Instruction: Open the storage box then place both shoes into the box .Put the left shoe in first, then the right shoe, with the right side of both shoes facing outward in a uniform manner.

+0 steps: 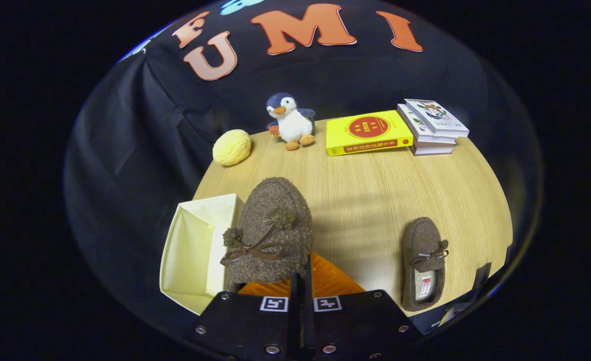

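The gripper (303, 281) is clenched on the heel edge of a brown shoe (270, 233), holding it lifted with its toe pointing away, right beside the open cream storage box (190, 250). The other shoe (423, 260) lies on the wooden table (365, 190) well off to the box's right. This looks like the first placement; next, the held shoe needs carrying leftwards over the box's opening and lowering in.

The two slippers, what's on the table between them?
Nothing: bare wood tabletop separates the slipper held in the tongs from the other slipper, in the gripper view.
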Action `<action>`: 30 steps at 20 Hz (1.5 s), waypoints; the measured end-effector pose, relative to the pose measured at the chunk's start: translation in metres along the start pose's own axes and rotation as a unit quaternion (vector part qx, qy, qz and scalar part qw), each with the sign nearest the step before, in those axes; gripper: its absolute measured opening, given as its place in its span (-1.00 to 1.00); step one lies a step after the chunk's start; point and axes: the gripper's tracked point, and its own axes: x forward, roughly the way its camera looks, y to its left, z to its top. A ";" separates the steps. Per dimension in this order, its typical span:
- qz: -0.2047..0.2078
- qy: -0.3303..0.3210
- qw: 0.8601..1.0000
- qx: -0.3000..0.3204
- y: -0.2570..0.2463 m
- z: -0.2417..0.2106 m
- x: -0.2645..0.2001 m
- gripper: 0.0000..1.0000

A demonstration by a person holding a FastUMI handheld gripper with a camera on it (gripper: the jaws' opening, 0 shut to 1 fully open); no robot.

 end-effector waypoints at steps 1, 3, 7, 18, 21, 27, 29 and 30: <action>0.003 -0.002 1.000 -0.001 0.011 0.004 -0.002 -0.92; 0.009 -0.002 1.000 -0.009 0.032 0.010 -0.004 -0.92; 0.025 0.014 0.999 -0.024 0.079 0.005 0.005 -0.92; 0.010 0.099 0.993 -0.065 0.168 -0.050 0.080 -0.92; 0.002 0.108 0.992 -0.070 0.179 -0.060 0.101 -0.92; -0.006 0.154 0.987 -0.052 0.191 -0.089 0.127 -0.88; 0.000 0.169 0.984 -0.047 0.195 -0.099 0.127 -0.88; 0.005 0.176 0.983 -0.044 0.196 -0.103 0.128 -0.87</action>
